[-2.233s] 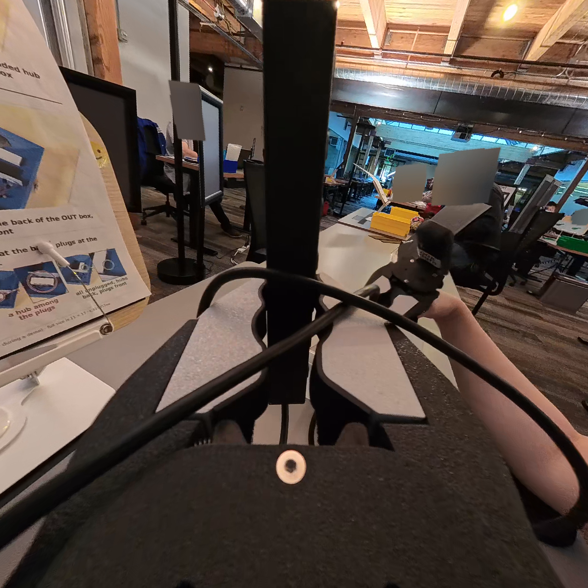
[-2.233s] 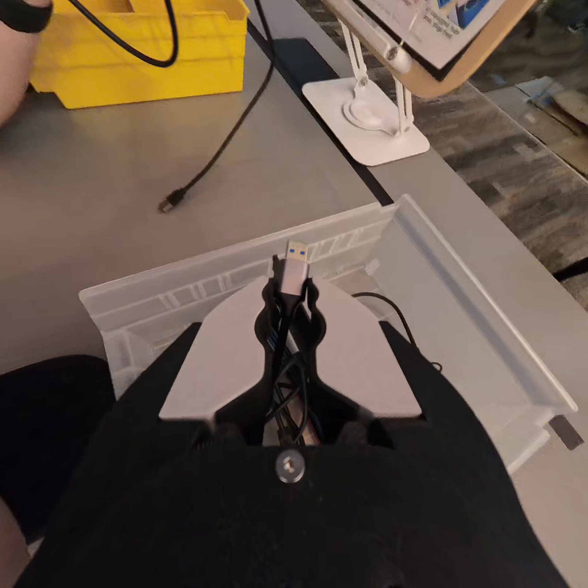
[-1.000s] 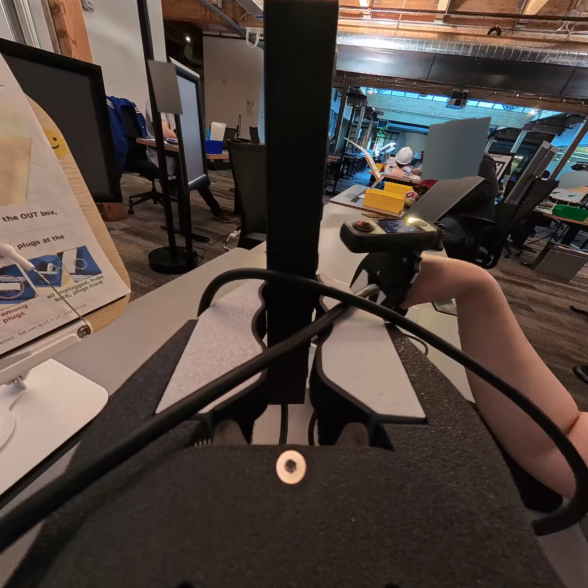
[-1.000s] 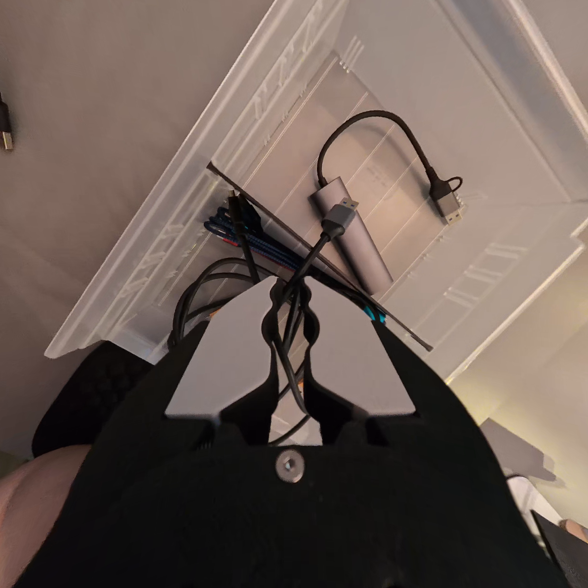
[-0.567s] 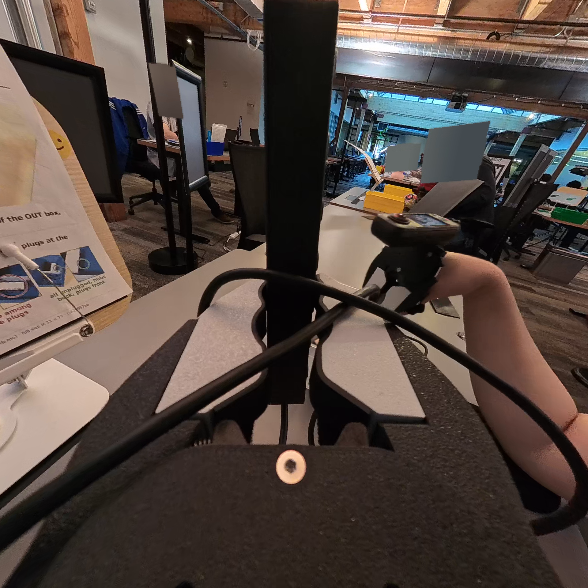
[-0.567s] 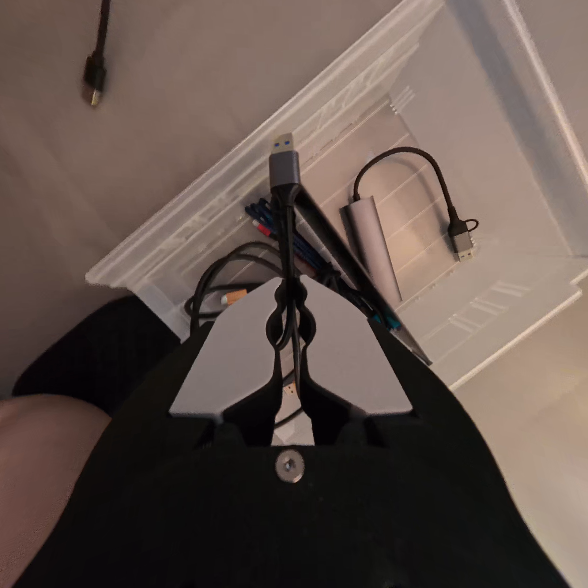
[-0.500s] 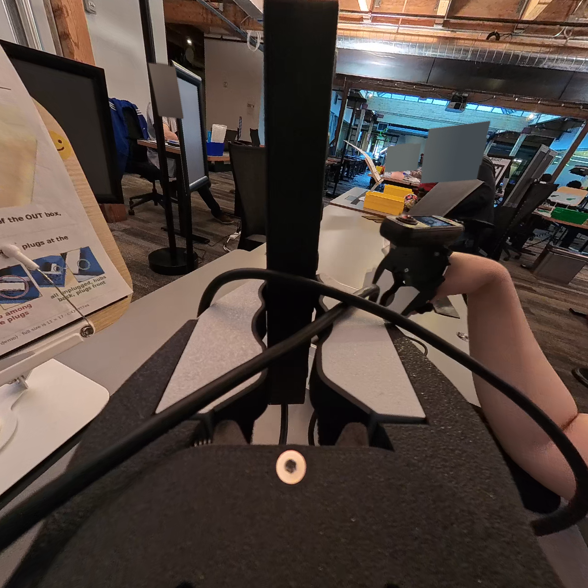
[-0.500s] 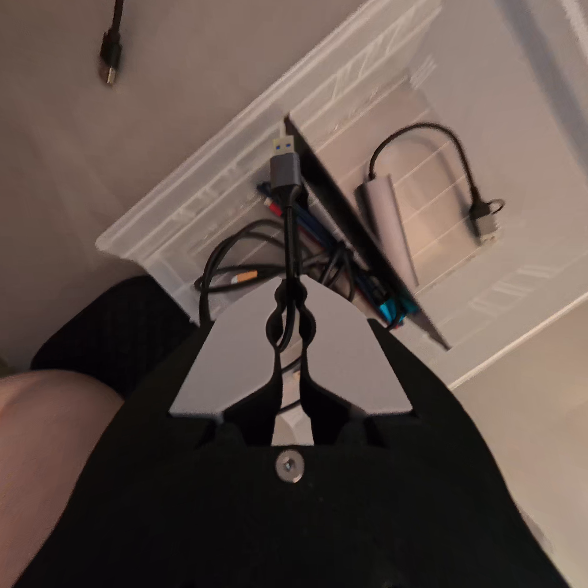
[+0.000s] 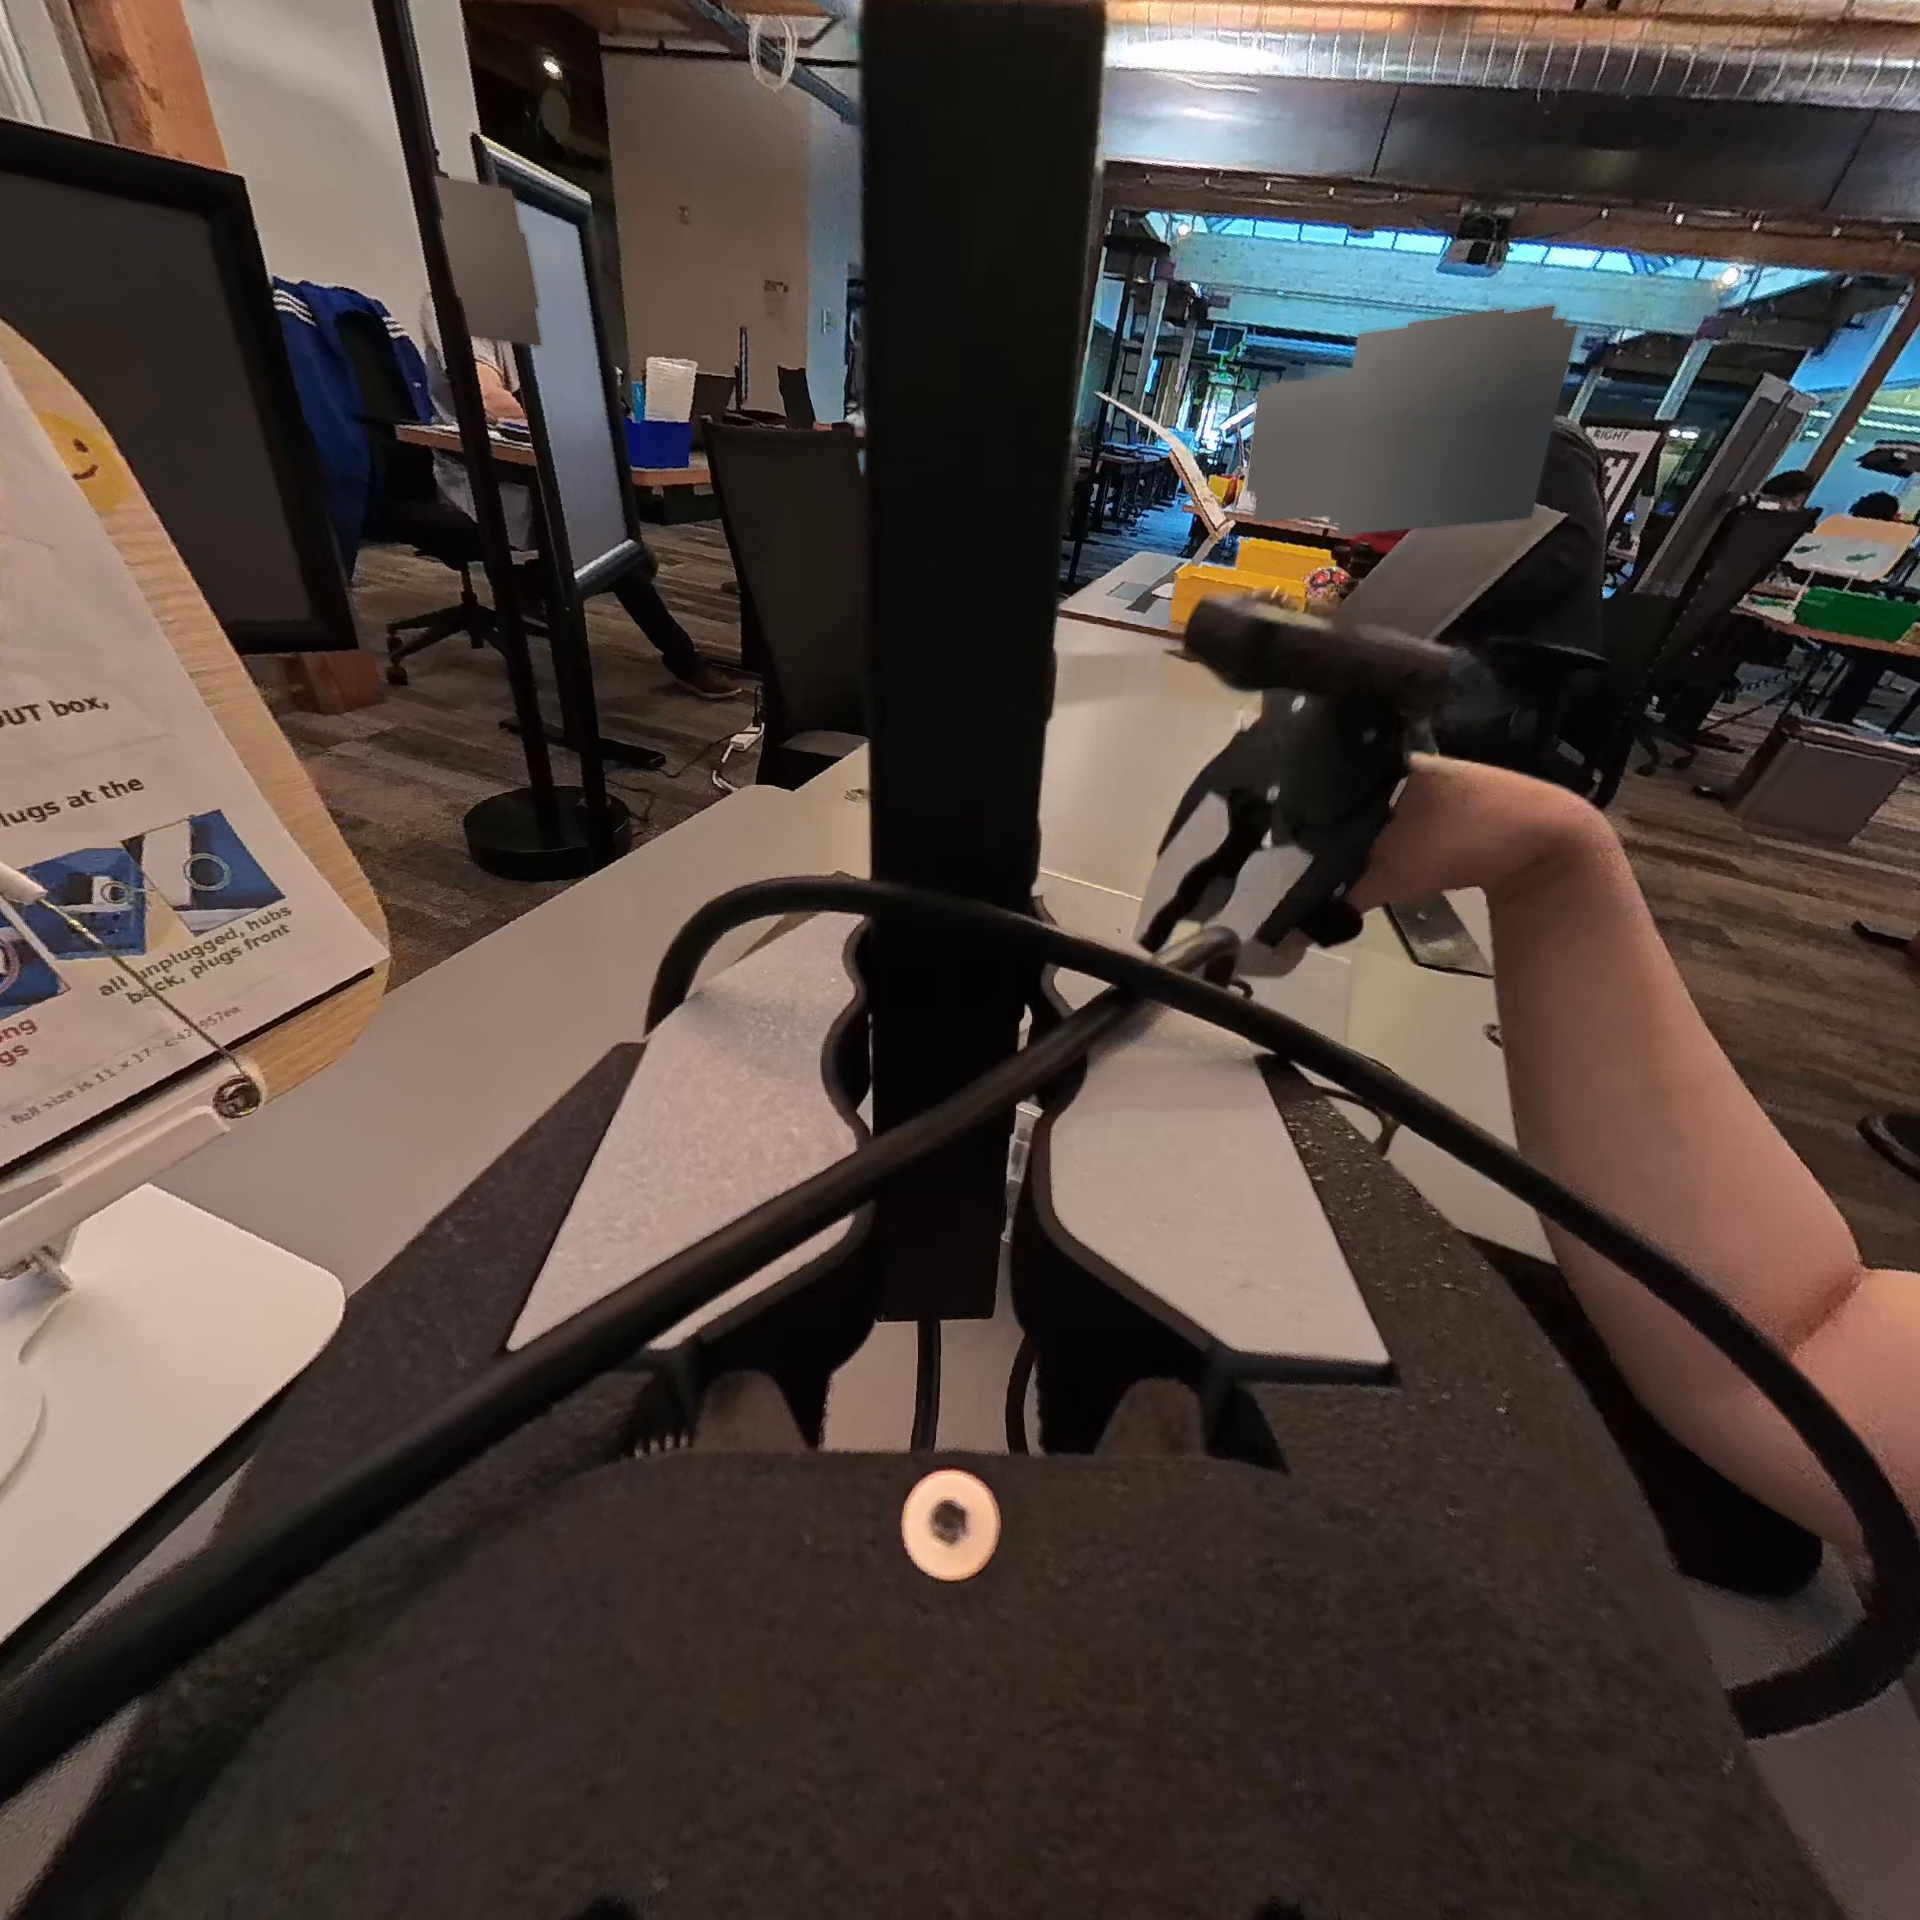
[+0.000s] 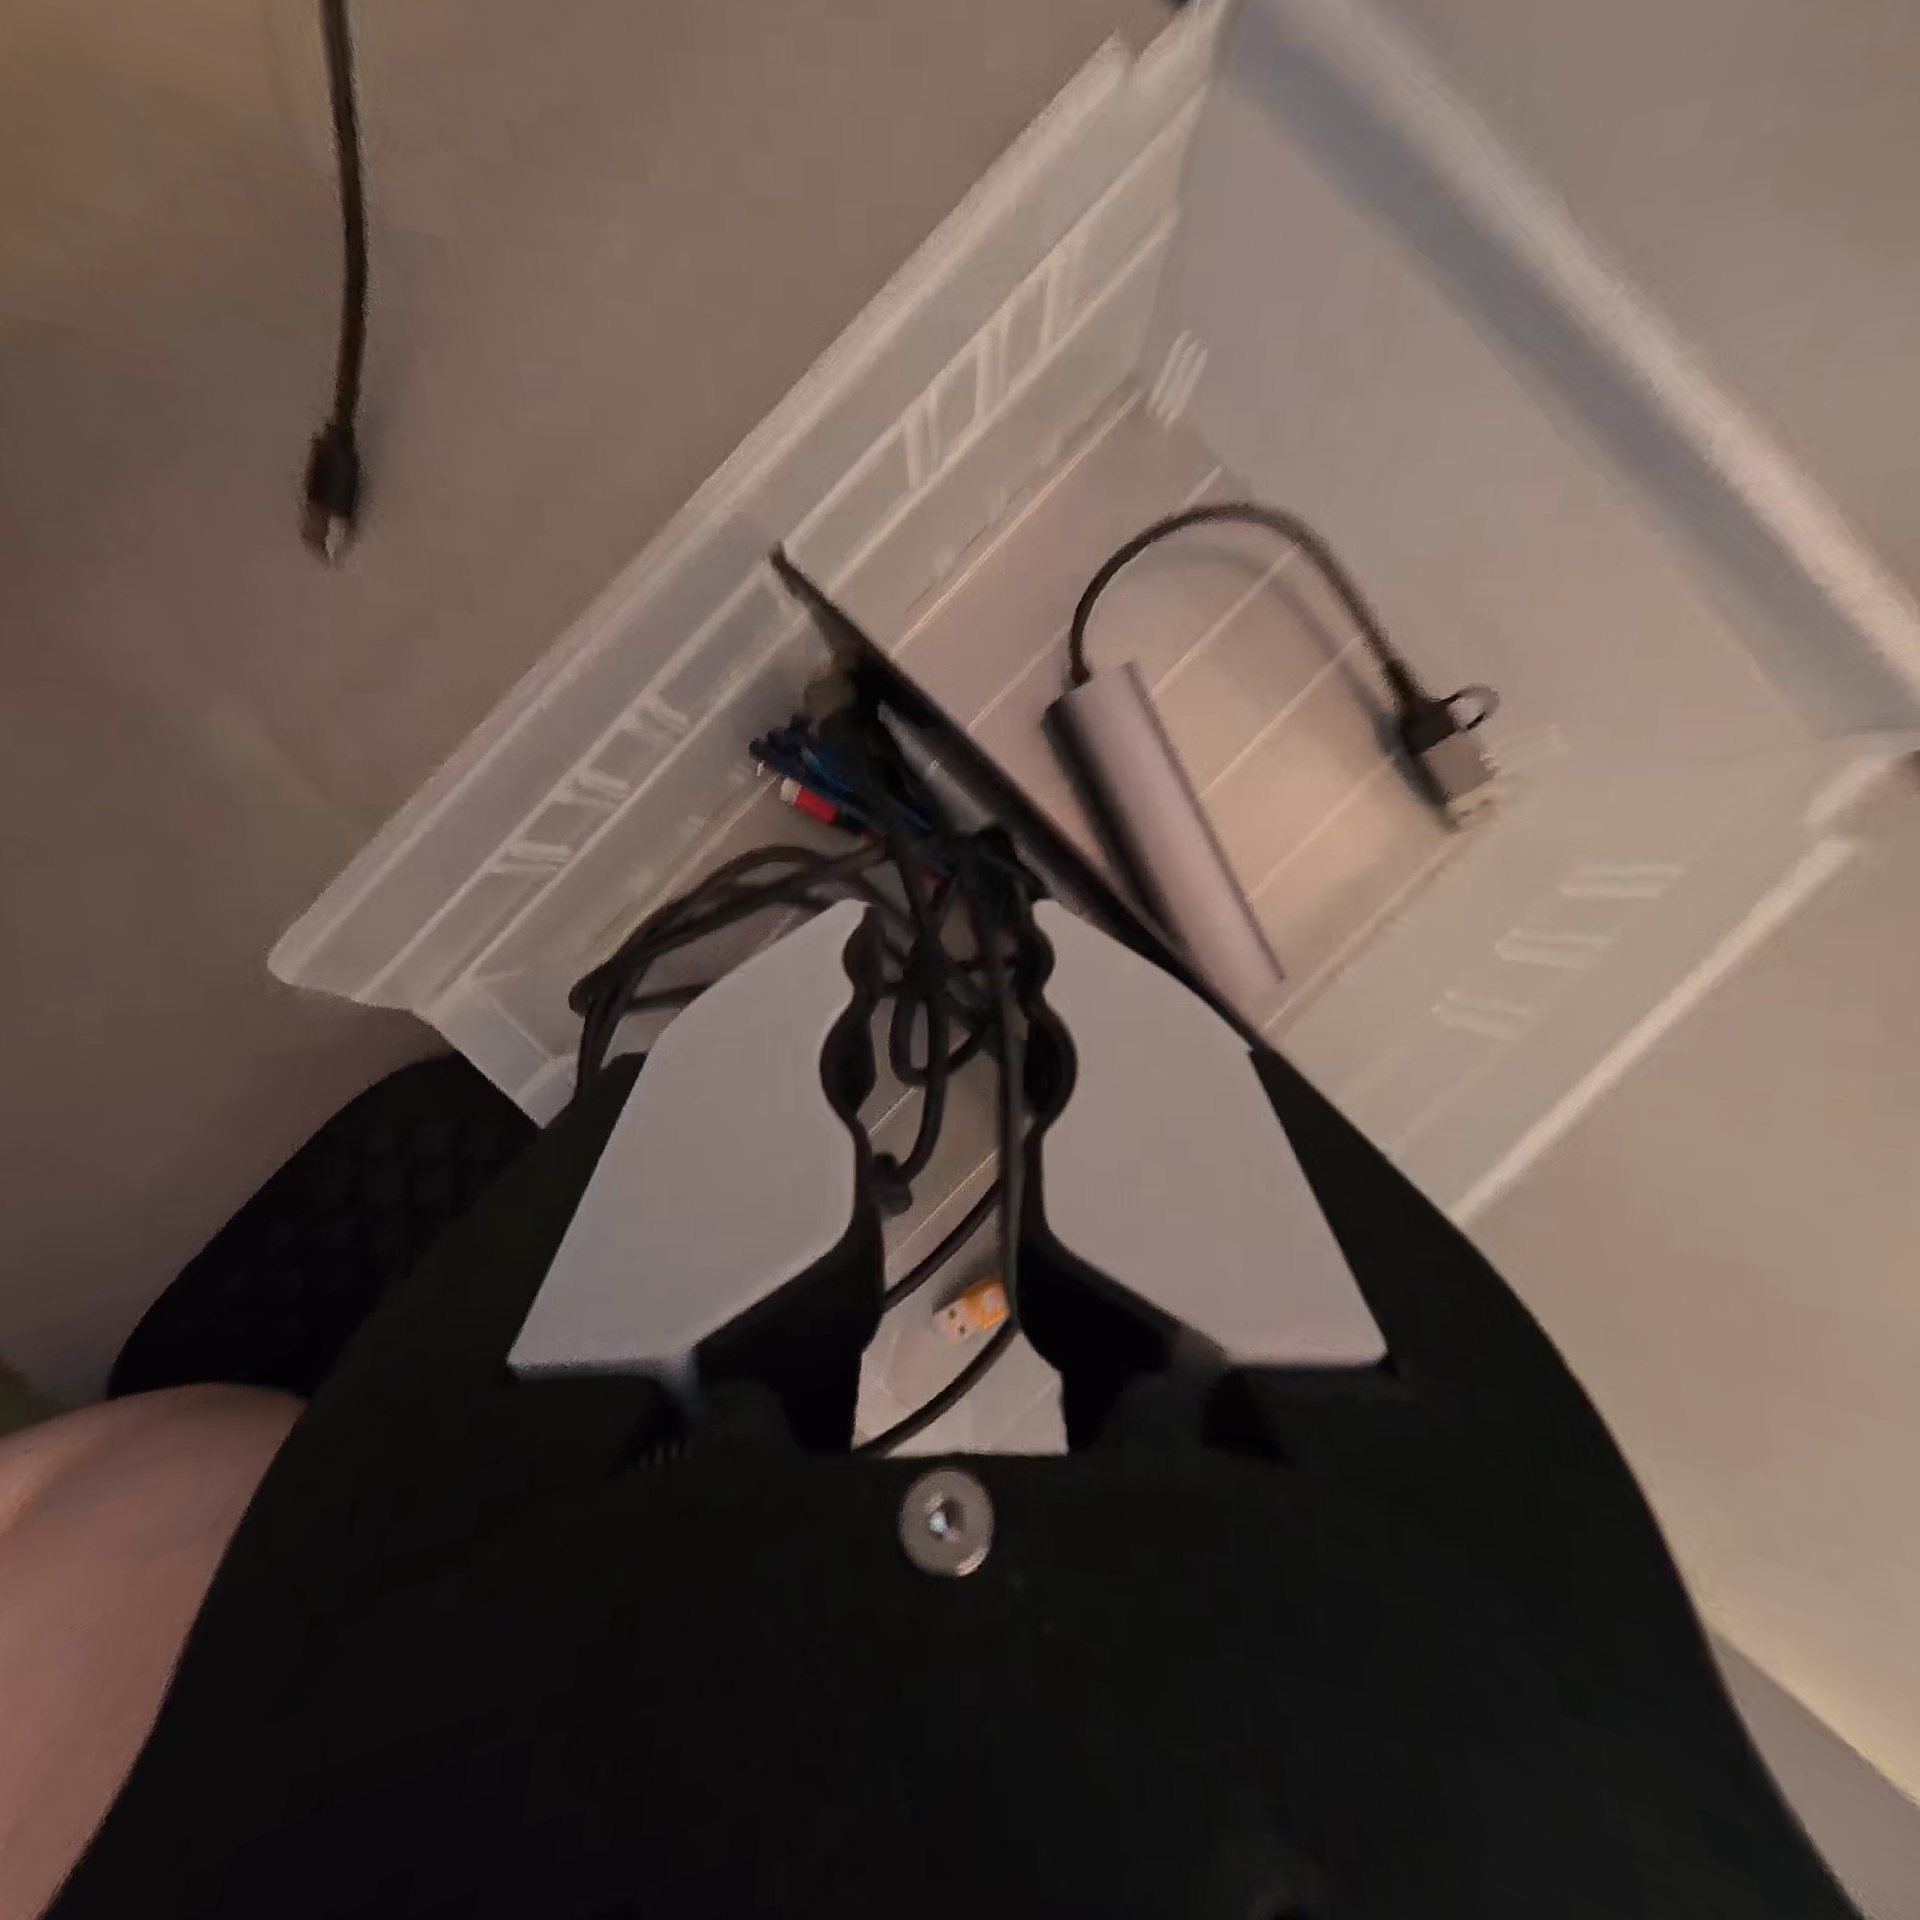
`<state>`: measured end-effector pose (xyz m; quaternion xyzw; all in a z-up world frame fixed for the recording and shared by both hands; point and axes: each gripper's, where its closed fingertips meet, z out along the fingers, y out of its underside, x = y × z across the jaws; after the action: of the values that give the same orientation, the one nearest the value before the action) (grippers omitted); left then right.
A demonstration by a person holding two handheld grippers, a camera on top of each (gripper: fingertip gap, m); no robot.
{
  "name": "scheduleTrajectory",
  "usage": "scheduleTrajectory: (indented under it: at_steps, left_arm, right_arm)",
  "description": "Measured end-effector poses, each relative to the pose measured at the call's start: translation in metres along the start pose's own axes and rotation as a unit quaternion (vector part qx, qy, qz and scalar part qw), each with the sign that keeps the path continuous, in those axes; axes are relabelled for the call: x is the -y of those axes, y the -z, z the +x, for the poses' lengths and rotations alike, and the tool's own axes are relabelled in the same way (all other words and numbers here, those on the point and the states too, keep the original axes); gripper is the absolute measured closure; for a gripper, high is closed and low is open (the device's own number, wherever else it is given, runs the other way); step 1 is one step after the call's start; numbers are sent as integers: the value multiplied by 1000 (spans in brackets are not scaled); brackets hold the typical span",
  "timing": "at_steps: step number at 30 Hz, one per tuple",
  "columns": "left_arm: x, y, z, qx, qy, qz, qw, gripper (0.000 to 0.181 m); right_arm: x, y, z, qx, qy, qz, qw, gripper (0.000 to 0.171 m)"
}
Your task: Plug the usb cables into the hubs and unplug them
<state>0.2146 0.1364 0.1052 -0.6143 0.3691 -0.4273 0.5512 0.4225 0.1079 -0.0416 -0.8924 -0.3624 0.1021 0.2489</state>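
The left tongs (image 9: 951,1049) are clamped on a long black hub (image 9: 971,520) that stands upright between the fingers, its upper end rising out of the top of the left wrist view. A thick black cable (image 9: 1299,1060) loops across the front of these tongs and sweeps away to their right. To the left of the left tongs, an instruction sheet (image 9: 125,831) leans on a white stand (image 9: 156,1330) set on the grey tabletop (image 9: 499,1029). Ahead and to the right of them the right tongs (image 9: 1231,914) show farther off, held in a person's hand (image 9: 1455,831) over the tabletop.

In the right wrist view, which is blurred, the right tongs (image 10: 945,966) stand apart over a clear plastic bin (image 10: 1039,343), with nothing gripped between the fingers as far as the blur allows. Up and to the left of these tongs, a black cable end (image 10: 332,488) lies loose on the tabletop outside the bin. Directly under and just ahead of the fingertips, a tangle of usb cables (image 10: 883,831) with black, blue and red strands fills the near compartment, and an orange-tipped plug (image 10: 971,1314) shows in the gap between the fingers. A dark divider (image 10: 935,717) separates that compartment from the one to the right, where a silver hub (image 10: 1153,821) lies flat with its short black lead (image 10: 1247,540) curling round to a plug (image 10: 1455,758).
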Motion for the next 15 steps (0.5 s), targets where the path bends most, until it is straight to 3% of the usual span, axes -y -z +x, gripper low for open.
scheduleTrajectory:
  at_steps: [4,7,8,10,15]
  left_arm:
    - [-1,-1,7,-23,4,-7,1000,156]
    - [3,2,13,-39,8,-2,999,156]
    - [4,3,15,-43,7,-2,999,156]
    - [4,5,17,-41,-5,-9,999,154]
    - [4,5,13,15,-51,-28,998,157]
  right_arm:
    - [65,49,-11,-65,94,183,976,143]
    - [118,70,-65,3,175,341,924,118]
    - [130,69,-85,41,193,369,908,107]
    - [148,56,-115,100,217,376,895,101]
    - [191,47,-169,230,184,435,851,71]
